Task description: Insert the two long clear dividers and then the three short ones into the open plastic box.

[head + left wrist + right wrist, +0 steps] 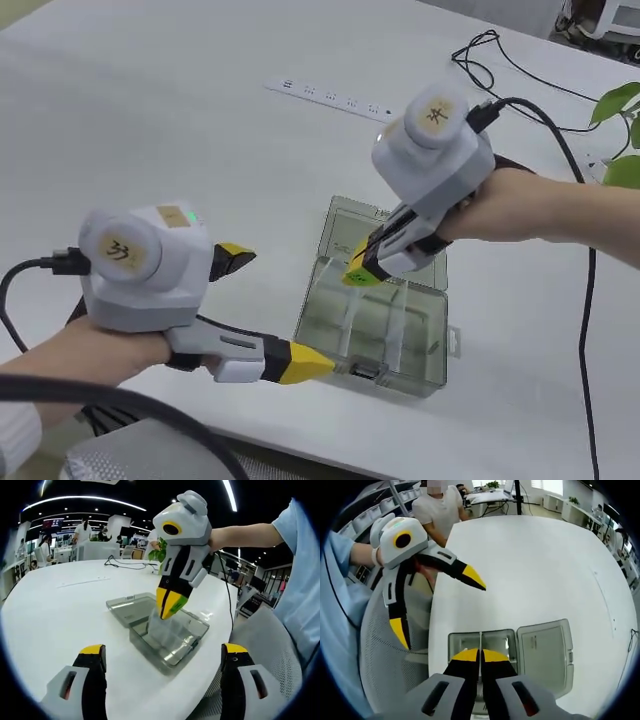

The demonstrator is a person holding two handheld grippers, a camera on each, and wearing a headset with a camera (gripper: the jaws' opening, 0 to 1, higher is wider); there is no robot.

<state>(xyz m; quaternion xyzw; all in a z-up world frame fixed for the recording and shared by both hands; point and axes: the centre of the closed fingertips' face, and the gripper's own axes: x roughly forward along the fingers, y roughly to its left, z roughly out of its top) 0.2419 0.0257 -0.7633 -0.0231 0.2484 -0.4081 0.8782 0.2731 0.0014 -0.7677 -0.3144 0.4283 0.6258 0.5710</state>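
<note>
Found the open plastic box standing on the white table, close to the near edge, with its lid laid back flat on the far side. Saw the right gripper held over the box from the right and pointed down into its left half, jaws pressed together. In the right gripper view, made out a thin clear divider running straight out from between the yellow tips and splitting the box into compartments, lid to the right. In the left gripper view, caught the same clear sheet standing on edge under the right gripper, seemingly pinched at its top edge, lower part inside the box.

Noted pale strips upright across the inside in the head view, too faint to count or to tell long from short.

Found the left gripper to the left of the box and near, apart from it, jaws spread wide and holding nothing; same wide gap in its own view.

Farther off on the table, saw a white power strip, a black cable trailing right, and green plant leaves at the far right.
</note>
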